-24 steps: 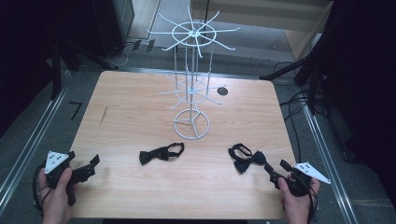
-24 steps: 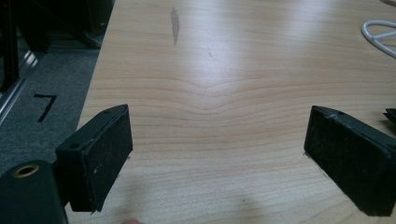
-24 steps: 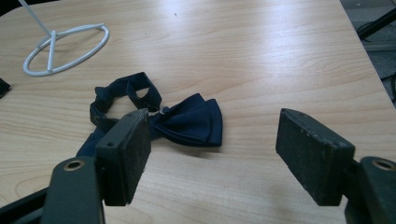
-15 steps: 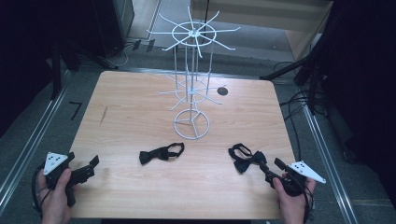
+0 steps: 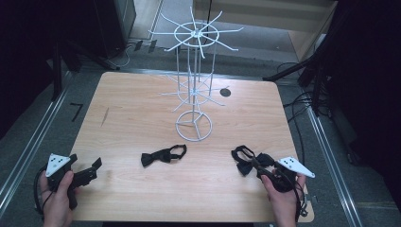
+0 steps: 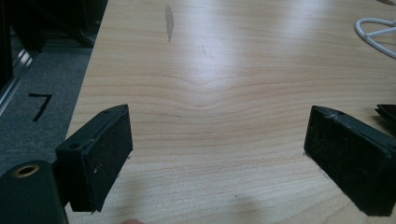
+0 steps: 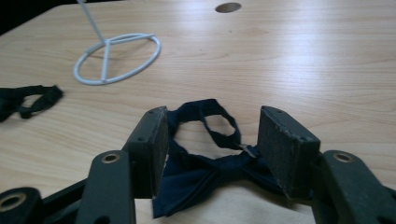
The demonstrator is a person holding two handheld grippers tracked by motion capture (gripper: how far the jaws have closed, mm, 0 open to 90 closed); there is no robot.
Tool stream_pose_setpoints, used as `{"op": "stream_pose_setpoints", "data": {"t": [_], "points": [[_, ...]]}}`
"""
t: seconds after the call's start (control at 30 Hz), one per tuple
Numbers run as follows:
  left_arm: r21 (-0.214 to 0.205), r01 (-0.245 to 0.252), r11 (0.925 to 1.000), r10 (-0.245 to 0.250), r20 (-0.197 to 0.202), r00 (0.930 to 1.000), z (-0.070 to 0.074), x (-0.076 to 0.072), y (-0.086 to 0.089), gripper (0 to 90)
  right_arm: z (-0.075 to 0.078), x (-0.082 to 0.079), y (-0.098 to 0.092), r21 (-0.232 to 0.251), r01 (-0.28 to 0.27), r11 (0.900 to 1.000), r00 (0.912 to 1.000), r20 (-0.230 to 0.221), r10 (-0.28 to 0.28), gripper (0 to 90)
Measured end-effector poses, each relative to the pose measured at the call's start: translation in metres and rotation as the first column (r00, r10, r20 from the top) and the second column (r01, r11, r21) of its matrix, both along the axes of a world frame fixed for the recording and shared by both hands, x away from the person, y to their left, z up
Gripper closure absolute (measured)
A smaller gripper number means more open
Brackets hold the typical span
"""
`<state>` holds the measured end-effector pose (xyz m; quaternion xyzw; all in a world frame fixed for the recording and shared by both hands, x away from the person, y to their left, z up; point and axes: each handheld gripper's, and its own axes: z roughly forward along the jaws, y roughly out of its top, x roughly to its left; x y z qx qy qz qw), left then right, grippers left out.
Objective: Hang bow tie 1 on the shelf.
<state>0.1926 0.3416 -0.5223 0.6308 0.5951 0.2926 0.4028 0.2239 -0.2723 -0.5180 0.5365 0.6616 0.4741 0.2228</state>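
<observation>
Both bow ties lie on the table [image 5: 142, 118], none hung: the right gripper [image 7: 212, 140] straddles the navy bow tie [image 7: 205, 172] near the front-right corner, jaws not yet pressing, while the left gripper [image 6: 217, 154] gapes empty.

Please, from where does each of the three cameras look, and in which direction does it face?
High view: above the person's side, facing forward and down on the table; both hands show, with the left gripper and right gripper.
Left gripper view: rides the left gripper, looking along its open jaws over bare wood.
Right gripper view: rides the right gripper, jaws on either side of the dark bow tie, apart from it.
Shared: the white wire stand and the second bow tie.
</observation>
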Motion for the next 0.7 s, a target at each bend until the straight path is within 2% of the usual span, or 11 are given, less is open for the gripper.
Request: {"op": "stream_pose_setpoints", "data": {"t": [0.13, 0.27, 0.3, 0.37, 0.4, 0.5, 0.53, 0.63, 0.67, 0.7], "points": [[0.002, 0.004, 1.0, -0.004, -0.003, 1.0, 0.0, 0.001, -0.001, 8.3, -0.004, 0.01, -0.001, -0.031, 0.016, 0.9994, 0.9998, -0.009, -0.017, 47.1], [0.003, 0.005, 1.0, -0.005, -0.002, 1.0, 0.0, 0.001, -0.002, 8.3, -0.006, 0.019, -0.002, -0.036, 0.022, 0.9991, 0.9995, -0.02, -0.023, 48.8], [0.0, 0.004, 1.0, -0.004, 0.001, 1.0, 0.0, 0.001, -0.002, 8.3, -0.009, 0.026, -0.003, -0.04, 0.027, 0.9988, 0.999, -0.034, -0.029, 49.0], [-0.002, 0.002, 1.0, -0.002, 0.001, 1.0, 0.0, 0.0, -0.002, 8.3, -0.01, 0.029, -0.003, -0.041, 0.026, 0.9988, 0.9985, -0.047, -0.028, 49.0], [-0.003, 0.002, 1.0, -0.002, 0.001, 1.0, 0.0, 0.0, -0.002, 8.3, -0.013, 0.036, -0.003, -0.035, 0.02, 0.9992, 0.9973, -0.07, -0.023, 47.7], [-0.003, 0.003, 1.0, -0.003, 0.0, 1.0, 0.0, 0.0, -0.002, 8.3, -0.016, 0.041, -0.002, -0.034, 0.006, 0.9994, 0.9961, -0.088, -0.009, 45.7], [-0.003, 0.004, 1.0, -0.004, 0.002, 1.0, 0.0, 0.001, -0.002, 8.3, -0.018, 0.044, 0.0, -0.031, -0.01, 0.9995, 0.994, -0.109, 0.006, 43.9], [-0.001, 0.006, 1.0, -0.006, 0.001, 1.0, 0.0, 0.001, -0.002, 8.3, -0.02, 0.046, 0.003, -0.046, -0.026, 0.9986, 0.9914, -0.129, 0.019, 43.2], [0.0, 0.006, 1.0, -0.006, 0.002, 1.0, 0.0, 0.001, -0.002, 8.3, -0.022, 0.046, 0.006, -0.078, -0.036, 0.9963, 0.9897, -0.141, 0.024, 42.9], [0.0, 0.006, 1.0, -0.006, 0.002, 1.0, 0.0, 0.001, -0.002, 8.3, -0.022, 0.046, 0.006, -0.078, -0.036, 0.9963, 0.9897, -0.141, 0.024, 42.9]]}}
